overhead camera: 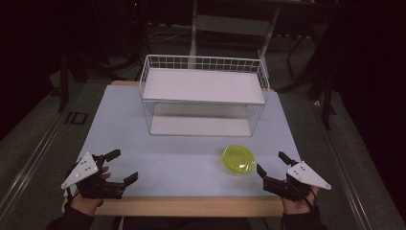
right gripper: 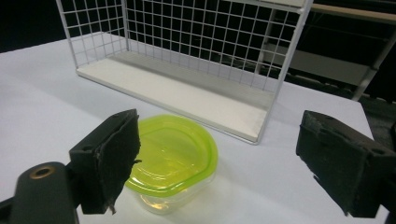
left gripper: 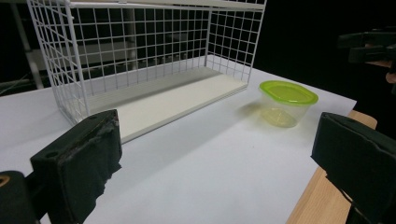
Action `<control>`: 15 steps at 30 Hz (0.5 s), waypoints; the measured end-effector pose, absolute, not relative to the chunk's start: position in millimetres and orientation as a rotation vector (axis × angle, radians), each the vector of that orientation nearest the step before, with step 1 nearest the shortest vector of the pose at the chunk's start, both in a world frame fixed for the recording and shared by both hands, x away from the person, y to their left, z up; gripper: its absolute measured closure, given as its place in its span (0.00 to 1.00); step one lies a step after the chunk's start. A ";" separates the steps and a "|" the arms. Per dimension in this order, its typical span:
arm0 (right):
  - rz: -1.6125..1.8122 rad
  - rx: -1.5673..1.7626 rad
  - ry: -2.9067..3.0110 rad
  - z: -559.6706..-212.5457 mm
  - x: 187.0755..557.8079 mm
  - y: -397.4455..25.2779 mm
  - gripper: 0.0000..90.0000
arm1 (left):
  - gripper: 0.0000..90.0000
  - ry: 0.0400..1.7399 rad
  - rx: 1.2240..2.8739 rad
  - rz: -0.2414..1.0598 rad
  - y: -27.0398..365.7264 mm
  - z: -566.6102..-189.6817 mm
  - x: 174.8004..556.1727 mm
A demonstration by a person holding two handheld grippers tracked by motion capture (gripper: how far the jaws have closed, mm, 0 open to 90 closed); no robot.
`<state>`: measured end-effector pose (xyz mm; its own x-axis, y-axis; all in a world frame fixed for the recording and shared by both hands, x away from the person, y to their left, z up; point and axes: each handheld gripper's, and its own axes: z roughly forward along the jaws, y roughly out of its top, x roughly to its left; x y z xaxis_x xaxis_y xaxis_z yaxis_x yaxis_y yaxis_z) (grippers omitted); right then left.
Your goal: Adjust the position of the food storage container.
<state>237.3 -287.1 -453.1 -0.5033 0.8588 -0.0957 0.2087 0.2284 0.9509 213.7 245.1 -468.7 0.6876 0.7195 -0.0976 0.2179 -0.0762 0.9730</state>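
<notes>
- Surface (overhead camera: 158,163): pale sheet over a wooden top, with the wood showing as a strip along the near edge. Dark surroundings on all sides.
- Wire rack (overhead camera: 203,96): white grid basket with two flat white shelves, one above the other. It stands upright at the far middle of the surface, its long axis running left to right and its open front facing the person. In the left gripper view the rack (left gripper: 140,60) sits ahead and to the left; in the right gripper view the rack (right gripper: 196,51) stands just behind the container.
- Left tool (overhead camera: 117,167): held in the person's left hand (overhead camera: 88,199) at the near left corner of the surface, pointing inward toward the middle. Jaws spread wide, nothing between them and touching nothing. A grey three-cornered plate rides on top.
- Right tool (overhead camera: 272,164): held at the near right corner, angled toward the upper left. Jaws wide apart, empty. The left jaw tip sits near the container but apart from it.
- Container (overhead camera: 238,159): small clear tub with a yellow-green lid, lid on, standing upright on the surface in front of the rack's right end and near the right tool. Rounded outline with no clear long axis. From the left gripper view the container (left gripper: 288,102) sits well off to the right, its clear wall visible under the lid. In the right gripper view the container (right gripper: 175,158) lies low between the jaws, nearer the left one, with the lid translucent and ridged.
</notes>
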 end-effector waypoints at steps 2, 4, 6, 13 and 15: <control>1.293 0.966 1.864 -452.1 234.4 -285.7 0.14 | 0.03 0.780 1.617 0.494 246.9 -468.3 212.9; 1.286 0.959 1.848 -450.2 231.3 -285.0 0.14 | 0.03 0.782 1.606 0.501 247.9 -467.6 212.2; 1.302 0.943 1.827 -447.3 227.9 -285.2 0.14 | 0.03 0.783 1.605 0.505 248.3 -467.4 212.1; 1.314 0.906 1.829 -432.4 225.9 -286.7 0.13 | 0.03 0.780 1.609 0.504 247.2 -467.5 211.7; 1.294 0.918 1.846 -428.1 229.2 -287.0 0.13 | 0.03 0.780 1.608 0.501 247.0 -467.4 211.5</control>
